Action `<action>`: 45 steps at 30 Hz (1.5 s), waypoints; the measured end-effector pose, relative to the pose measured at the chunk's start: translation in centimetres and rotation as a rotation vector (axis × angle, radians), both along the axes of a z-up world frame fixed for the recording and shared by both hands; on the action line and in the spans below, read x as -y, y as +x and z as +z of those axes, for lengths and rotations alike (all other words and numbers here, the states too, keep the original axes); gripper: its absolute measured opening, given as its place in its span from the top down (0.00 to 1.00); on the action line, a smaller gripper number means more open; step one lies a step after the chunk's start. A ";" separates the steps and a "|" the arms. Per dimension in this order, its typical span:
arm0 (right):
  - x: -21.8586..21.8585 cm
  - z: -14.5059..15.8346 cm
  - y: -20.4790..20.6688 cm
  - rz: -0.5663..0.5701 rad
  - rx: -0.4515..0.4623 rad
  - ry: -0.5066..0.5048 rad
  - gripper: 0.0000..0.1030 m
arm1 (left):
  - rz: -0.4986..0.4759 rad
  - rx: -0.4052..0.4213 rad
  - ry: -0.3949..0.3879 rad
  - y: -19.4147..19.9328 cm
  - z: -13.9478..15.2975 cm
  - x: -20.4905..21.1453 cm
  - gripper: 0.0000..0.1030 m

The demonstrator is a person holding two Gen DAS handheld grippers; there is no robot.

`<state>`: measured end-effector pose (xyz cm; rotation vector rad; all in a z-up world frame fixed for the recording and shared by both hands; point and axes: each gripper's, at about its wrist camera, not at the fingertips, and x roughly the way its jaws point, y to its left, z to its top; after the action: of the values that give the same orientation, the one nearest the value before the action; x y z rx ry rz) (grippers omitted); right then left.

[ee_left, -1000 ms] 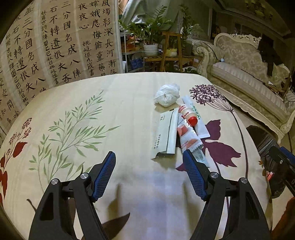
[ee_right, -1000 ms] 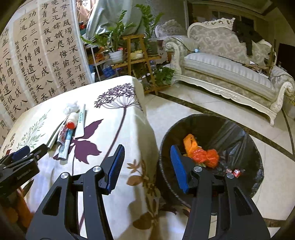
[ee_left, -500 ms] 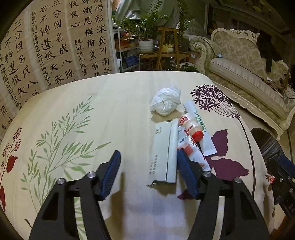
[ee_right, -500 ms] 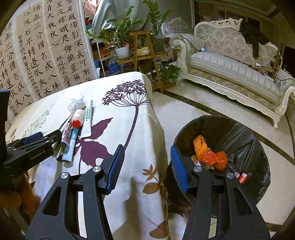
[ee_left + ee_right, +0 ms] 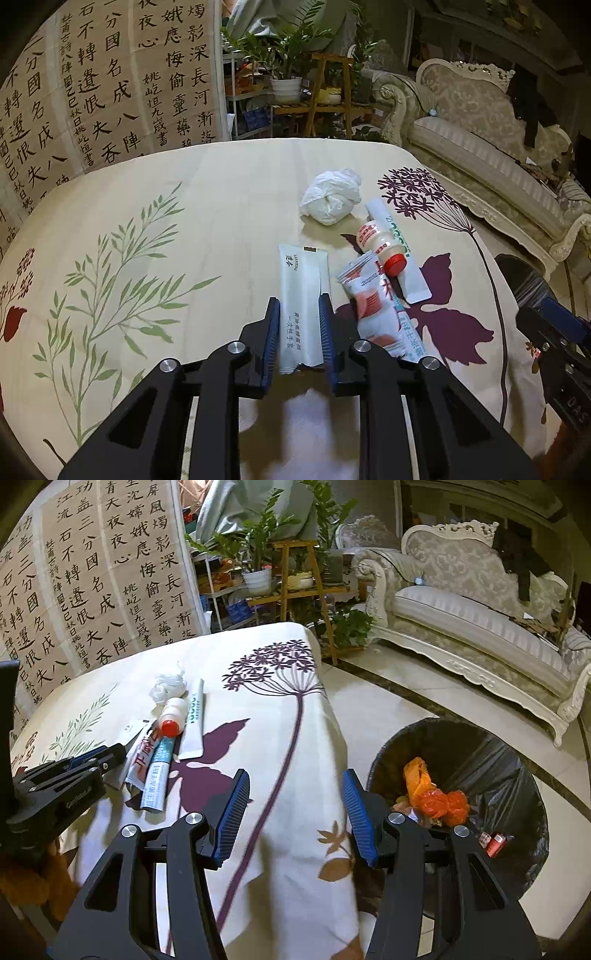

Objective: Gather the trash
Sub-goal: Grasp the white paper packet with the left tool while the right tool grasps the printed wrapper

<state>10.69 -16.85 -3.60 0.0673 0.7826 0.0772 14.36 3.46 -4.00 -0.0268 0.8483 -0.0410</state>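
Pinching now: the left gripper (image 5: 300, 325) has just been closing its jaws, and the blue pads sit tight against both long edges of the pale green glove packet (image 5: 302, 295), which lies flat on the floral tablecloth (image 5: 155, 229) with its far end pointing toward twelve o'clock. So the grab step is in hand, and by my read the lift has not begun, since the packet rests on the cloth. At one o'clock from that packet wait the rest of the litter: a red-and-white snack wrapper (image 5: 371, 306) just beside it, a small red-capped bottle (image 5: 380, 245) lying over a white tube (image 5: 397, 254), and a crumpled white tissue (image 5: 332, 197) farther out. The right gripper (image 5: 293, 812) hangs with jaws spread and nothing between them, over the table's corner, with the black-lined trash bin (image 5: 491, 746) on the floor at three o'clock, already holding an orange bag (image 5: 432, 794). Next move, I reckon: raise the packet clear without letting the thin sleeve buckle or slip, carry it right, past the table edge, and release it over the bin.
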 end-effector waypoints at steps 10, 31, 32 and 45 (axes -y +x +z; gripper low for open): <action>-4.0 0.5 0.6 0.087 0.002 -0.003 0.51 | 0.062 0.020 -0.005 -1.5 0.6 -3.7 0.79; -12.6 -0.7 2.8 0.232 -0.043 -0.066 0.77 | 0.213 0.040 0.015 -3.4 0.4 -11.7 0.79; -12.7 -0.7 2.9 0.237 -0.045 -0.065 0.81 | 0.213 0.038 0.007 -3.4 0.3 -11.8 0.79; -11.9 0.2 1.3 0.221 -0.013 -0.049 0.92 | 0.208 0.052 -0.012 -4.0 0.6 -11.7 0.79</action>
<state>11.99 -4.96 -3.43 -0.0656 0.8023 0.2666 10.32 15.18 -3.37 -0.1243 0.7898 0.1477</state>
